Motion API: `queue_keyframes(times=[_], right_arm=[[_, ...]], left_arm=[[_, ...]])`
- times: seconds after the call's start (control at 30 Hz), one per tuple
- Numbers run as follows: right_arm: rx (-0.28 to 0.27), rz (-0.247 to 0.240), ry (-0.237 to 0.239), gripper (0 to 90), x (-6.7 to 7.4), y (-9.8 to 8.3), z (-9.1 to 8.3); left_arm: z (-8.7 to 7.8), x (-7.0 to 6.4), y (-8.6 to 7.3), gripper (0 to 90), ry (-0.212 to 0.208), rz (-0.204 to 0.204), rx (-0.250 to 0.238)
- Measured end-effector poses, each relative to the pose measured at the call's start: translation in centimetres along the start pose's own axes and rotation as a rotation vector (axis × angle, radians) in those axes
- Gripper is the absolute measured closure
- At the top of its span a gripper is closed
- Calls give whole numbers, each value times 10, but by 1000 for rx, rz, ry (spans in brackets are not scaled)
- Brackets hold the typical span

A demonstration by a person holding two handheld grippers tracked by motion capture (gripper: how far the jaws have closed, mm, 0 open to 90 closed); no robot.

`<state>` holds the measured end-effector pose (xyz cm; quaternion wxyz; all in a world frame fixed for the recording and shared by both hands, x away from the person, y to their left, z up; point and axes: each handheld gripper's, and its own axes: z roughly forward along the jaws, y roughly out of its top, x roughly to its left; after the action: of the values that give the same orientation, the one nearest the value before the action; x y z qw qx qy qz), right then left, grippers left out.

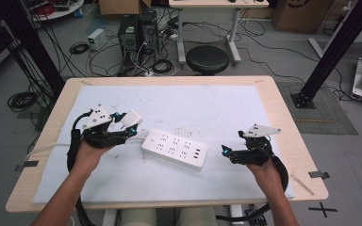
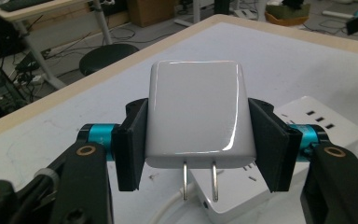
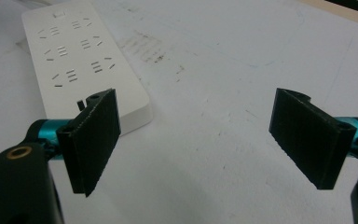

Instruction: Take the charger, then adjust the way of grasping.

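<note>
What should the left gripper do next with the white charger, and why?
Probably carry the charger over the power strip and line its two prongs up with a socket. The left gripper clamps it above the table, prongs free, beside the strip; the right gripper is open nearby.

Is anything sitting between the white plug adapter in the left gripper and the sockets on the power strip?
Nothing visible does. The left gripper holds the white plug adapter, prongs down, just above the near end of the power strip. The strip's sockets are bare, and the right gripper stands open, off its far end.
</note>
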<state>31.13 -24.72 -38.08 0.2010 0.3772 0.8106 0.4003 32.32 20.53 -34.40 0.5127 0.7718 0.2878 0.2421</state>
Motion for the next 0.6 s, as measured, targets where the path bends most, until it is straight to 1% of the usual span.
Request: queue_keyframes(times=[0.13,0.2,0.23,0.27,0.3,0.37,0.43,0.5,0.57,0.6], right_arm=[[4,-7,5,165,1,2,3],[2,-14,4,165,1,3,3],[2,-14,4,165,1,3,3],[3,-28,4,166,1,3,4],[8,-34,2,165,2,4,4],[9,-45,11,165,2,5,6],[11,-45,24,165,3,6,8],[15,-43,18,165,4,7,9],[20,-36,15,165,4,7,10],[25,-37,20,165,3,7,10]], left_arm=[[-3,-11,-1,425,-43,38,-12],[-4,-15,-1,425,-60,63,-3],[-4,-15,-1,425,-60,63,-3],[-4,-19,-2,425,-78,72,-8],[-4,-20,-2,425,-85,75,-8],[-3,-22,-2,425,-109,80,0],[-2,-25,-3,425,-131,92,7],[-1,-29,-3,424,-159,103,15],[1,-34,-2,424,-181,131,29],[2,-36,-2,425,-193,137,32]])
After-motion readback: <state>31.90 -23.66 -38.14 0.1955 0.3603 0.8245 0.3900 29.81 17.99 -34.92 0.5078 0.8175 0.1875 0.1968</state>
